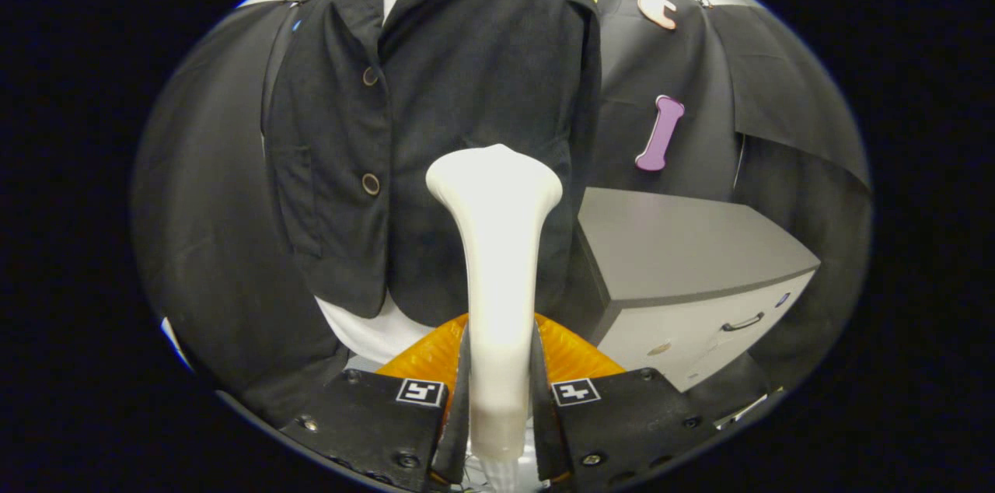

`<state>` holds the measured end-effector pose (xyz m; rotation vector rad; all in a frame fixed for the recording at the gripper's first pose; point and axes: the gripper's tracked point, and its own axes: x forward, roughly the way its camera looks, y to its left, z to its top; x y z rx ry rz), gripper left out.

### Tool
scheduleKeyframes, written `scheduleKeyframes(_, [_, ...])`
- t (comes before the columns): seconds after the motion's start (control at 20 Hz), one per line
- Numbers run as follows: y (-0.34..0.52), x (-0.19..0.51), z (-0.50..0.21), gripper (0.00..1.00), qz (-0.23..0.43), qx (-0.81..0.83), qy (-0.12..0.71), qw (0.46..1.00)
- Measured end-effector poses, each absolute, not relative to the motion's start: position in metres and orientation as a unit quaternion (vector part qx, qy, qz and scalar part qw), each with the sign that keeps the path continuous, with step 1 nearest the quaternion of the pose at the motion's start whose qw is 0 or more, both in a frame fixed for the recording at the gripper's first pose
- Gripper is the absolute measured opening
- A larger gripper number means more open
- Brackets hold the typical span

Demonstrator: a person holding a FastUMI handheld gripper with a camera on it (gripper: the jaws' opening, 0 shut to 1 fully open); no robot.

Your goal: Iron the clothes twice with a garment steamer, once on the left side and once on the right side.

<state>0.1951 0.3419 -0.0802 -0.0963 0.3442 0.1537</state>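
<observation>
I see the black jacket (pixel 466 112) hanging on a white form beyond the fingers, its front panels closed with two buttons down the overlap. A grey cabinet (pixel 684 260) stands just beside its hem, drawer handle facing me. The white garment steamer (pixel 497 244) rises upright, its flared head against the jacket's lower front. My gripper (pixel 497 400) is clamped narrow, both fingers pressing the steamer's handle
</observation>
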Motion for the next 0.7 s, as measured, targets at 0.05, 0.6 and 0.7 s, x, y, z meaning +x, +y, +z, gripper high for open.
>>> scheduleKeyframes(0.05, [0.341, 0.195, -0.085, 0.37, 0.077, -0.048, 0.175, 0.980])
scheduleKeyframes(0.6, [0.335, 0.197, -0.154, 0.37, 0.077, -0.057, 0.217, 0.971])
scheduleKeyframes(0.7, [0.334, 0.196, -0.162, 0.37, 0.077, -0.061, 0.223, 0.970])
